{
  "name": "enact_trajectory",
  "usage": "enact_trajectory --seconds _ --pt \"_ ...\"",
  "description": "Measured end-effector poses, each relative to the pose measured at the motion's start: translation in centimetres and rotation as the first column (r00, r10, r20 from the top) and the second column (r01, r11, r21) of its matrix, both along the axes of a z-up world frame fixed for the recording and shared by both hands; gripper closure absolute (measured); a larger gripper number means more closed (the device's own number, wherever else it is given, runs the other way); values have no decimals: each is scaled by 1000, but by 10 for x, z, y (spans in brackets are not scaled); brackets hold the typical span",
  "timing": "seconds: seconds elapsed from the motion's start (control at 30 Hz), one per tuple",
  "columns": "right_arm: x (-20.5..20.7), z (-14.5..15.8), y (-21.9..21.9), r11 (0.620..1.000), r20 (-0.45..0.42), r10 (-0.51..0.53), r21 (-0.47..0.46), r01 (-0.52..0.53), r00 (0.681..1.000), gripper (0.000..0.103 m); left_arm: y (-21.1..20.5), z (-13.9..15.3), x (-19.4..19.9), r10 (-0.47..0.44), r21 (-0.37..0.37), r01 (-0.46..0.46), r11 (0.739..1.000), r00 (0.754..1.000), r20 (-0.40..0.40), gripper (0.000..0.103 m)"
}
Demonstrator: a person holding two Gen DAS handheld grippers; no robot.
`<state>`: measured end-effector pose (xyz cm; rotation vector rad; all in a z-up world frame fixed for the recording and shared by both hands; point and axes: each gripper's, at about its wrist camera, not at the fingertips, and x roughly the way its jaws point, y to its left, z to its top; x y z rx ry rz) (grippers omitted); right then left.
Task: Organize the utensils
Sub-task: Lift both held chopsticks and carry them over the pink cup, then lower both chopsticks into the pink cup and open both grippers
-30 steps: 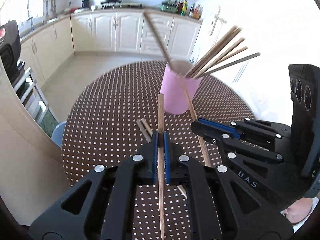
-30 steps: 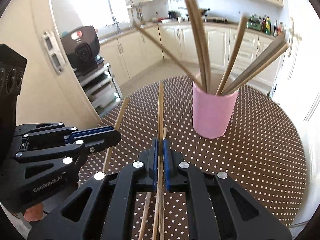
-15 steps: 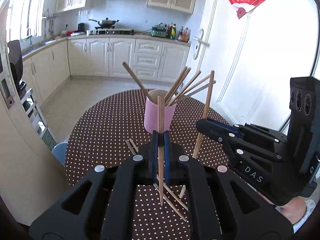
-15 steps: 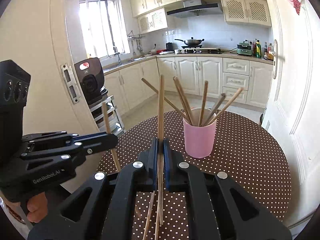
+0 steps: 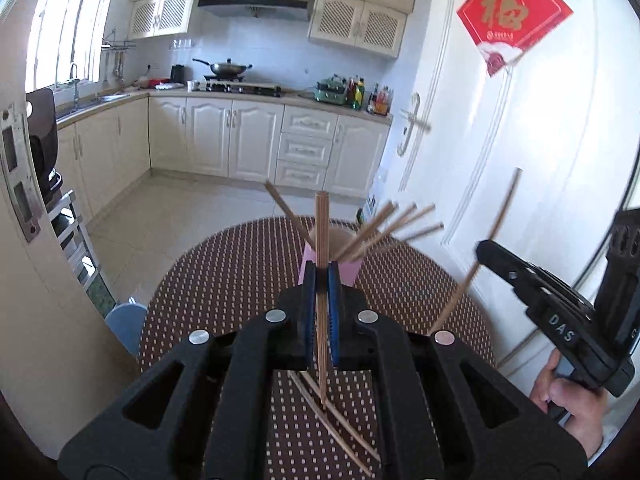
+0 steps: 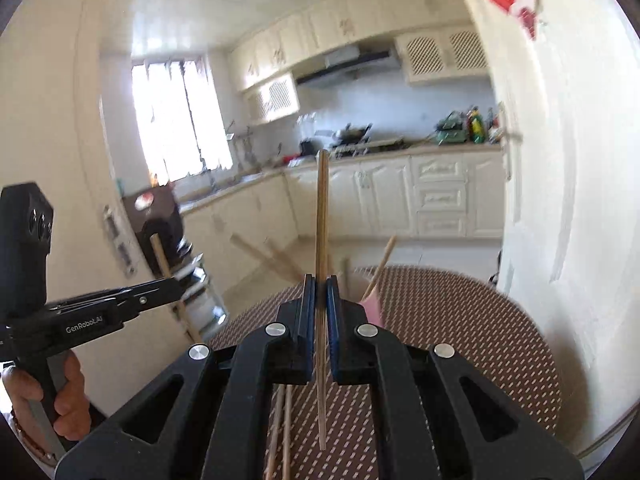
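Note:
In the left wrist view my left gripper [image 5: 322, 276] is shut on one wooden chopstick [image 5: 321, 224] that stands upright between the pads. Behind it, partly hidden, stands the pink cup [image 5: 350, 274] with several chopsticks fanned out of it. At the right, my right gripper [image 5: 486, 250] is shut on another chopstick [image 5: 502, 216], lifted above the table. In the blurred right wrist view, the right gripper [image 6: 321, 286] clamps its chopstick [image 6: 322, 208]. The left gripper [image 6: 178, 284] is at the left, and the cup [image 6: 372, 306] peeks out behind the fingers. Two loose chopsticks [image 5: 334, 416] lie on the table under the grippers.
The round table [image 5: 224, 280] has a brown dotted cloth. A white door [image 5: 520, 152] stands close on the right and a door frame [image 5: 24, 248] on the left. A pale blue stool [image 5: 126, 326] sits by the table's left edge. Kitchen cabinets [image 5: 256, 144] line the far wall.
Both grippers have risen and tipped upward with their chopsticks still clamped. The cup now looks farther away and lower. The right gripper has swung away to the right.

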<state>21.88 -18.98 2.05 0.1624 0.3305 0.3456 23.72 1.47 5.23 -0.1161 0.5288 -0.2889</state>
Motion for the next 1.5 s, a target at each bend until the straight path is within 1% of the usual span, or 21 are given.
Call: enact_trajectory --seconds 0.17,0.37,0.47,0.6,0.7,0.77,0.93,1.07,1.17,1.3,1.5 --pt "6 9 -17 996 77 -80 35 77 994 99 3 15 15 31 -29 -30 999 999 41 97" --pt "22 9 -22 992 121 -113 66 105 986 99 2 32 32 64 -48 -60 997 993 99 97" --pt "30 8 -23 991 140 -116 78 106 983 99 3 38 38 79 -72 -69 995 988 133 97" --pt "36 12 -21 989 186 -135 79 122 973 99 5 44 44 118 -105 -100 989 975 186 97" --pt "40 14 -19 984 221 -175 83 160 960 99 4 48 51 131 -135 -102 986 964 230 97" --pt "43 16 -20 981 245 -186 99 166 951 99 2 49 57 133 -137 -101 985 960 247 97" --pt "51 17 -20 980 275 -188 123 159 943 99 -4 44 76 115 -134 -83 987 962 250 97" --pt "59 17 -20 977 289 -195 136 162 937 99 -8 34 85 103 -129 -72 989 963 251 97" --pt "66 14 -18 979 288 -181 145 144 940 99 -11 22 92 87 -112 -63 992 970 227 97" --pt "75 13 -14 982 284 -162 136 128 945 99 -14 7 98 69 -91 -52 995 978 198 97" --pt "80 7 -9 986 262 -141 120 112 955 99 -15 -6 101 58 -74 -47 996 985 165 97"
